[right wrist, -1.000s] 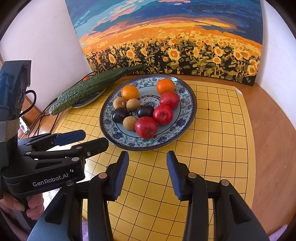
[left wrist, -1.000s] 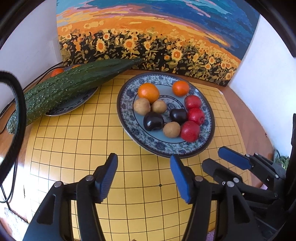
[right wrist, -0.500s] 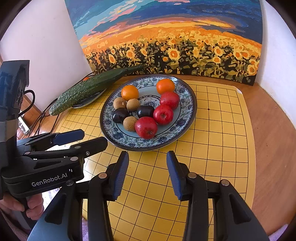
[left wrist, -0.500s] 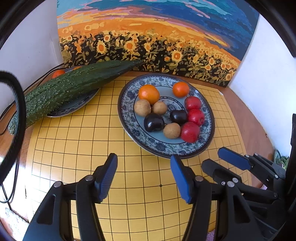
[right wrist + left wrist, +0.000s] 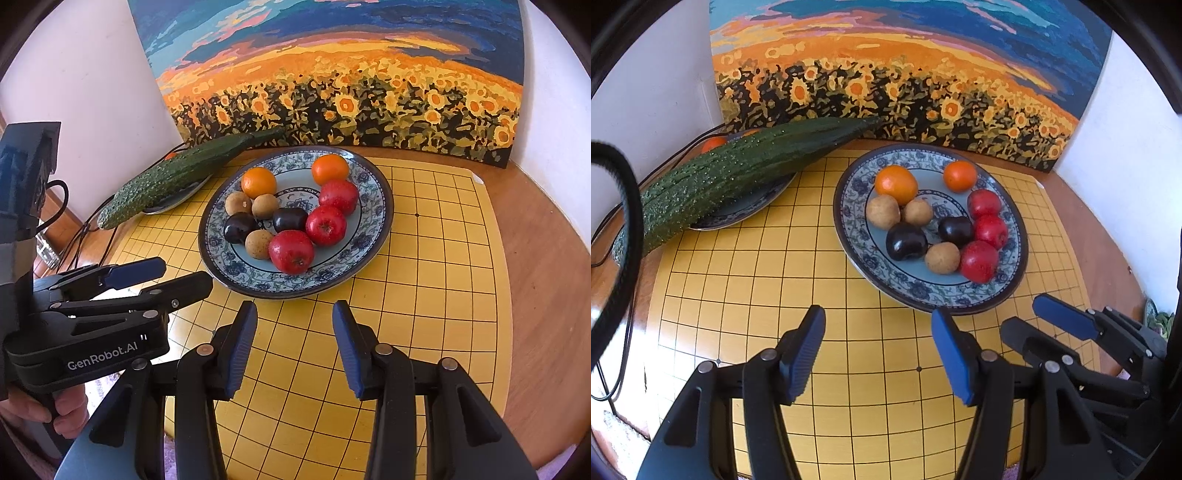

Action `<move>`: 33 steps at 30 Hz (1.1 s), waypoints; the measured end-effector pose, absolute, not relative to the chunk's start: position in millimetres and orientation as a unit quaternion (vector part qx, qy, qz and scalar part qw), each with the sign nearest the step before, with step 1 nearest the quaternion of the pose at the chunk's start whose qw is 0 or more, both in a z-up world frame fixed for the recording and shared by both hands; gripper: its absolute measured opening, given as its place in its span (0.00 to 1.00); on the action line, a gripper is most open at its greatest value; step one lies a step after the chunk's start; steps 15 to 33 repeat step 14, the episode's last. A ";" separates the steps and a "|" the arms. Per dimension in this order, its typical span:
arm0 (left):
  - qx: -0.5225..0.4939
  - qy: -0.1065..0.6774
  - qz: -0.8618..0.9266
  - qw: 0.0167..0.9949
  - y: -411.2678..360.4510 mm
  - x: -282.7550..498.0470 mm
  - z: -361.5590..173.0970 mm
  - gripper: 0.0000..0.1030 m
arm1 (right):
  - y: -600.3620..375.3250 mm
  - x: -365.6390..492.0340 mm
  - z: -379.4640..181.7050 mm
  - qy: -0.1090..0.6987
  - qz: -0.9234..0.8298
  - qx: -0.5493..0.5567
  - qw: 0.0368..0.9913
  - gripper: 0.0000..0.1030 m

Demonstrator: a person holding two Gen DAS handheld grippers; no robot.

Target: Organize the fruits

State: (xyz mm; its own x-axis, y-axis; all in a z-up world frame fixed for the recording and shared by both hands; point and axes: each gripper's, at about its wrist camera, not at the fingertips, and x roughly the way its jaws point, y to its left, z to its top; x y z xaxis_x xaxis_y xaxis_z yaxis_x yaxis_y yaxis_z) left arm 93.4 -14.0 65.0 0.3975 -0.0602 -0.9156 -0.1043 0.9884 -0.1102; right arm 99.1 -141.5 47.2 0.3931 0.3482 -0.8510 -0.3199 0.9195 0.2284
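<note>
A blue patterned plate [image 5: 857,236] [image 5: 373,225] sits on the yellow grid board and holds two oranges [image 5: 896,184], three red apples [image 5: 291,251], two dark plums [image 5: 906,241] and three brown kiwis [image 5: 942,257]. My left gripper [image 5: 879,350] is open and empty, hovering over the board just in front of the plate. My right gripper [image 5: 294,347] is open and empty, also in front of the plate. Each gripper shows at the edge of the other's view.
A long green cucumber [image 5: 738,177] [image 5: 173,177] lies across a smaller plate [image 5: 750,210] at the back left, with an orange fruit [image 5: 713,144] behind it. A sunflower painting [image 5: 894,74] leans on the wall behind. Black cables [image 5: 85,232] hang off the left edge.
Both grippers have barely shifted; the plate sits very slightly lower in the left wrist view. Jaws stay open.
</note>
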 end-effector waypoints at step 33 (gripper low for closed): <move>-0.076 0.551 0.009 0.831 -14.6 94.5 65.8 0.61 | -143.1 99.5 47.2 0.514 0.199 0.014 0.835 0.42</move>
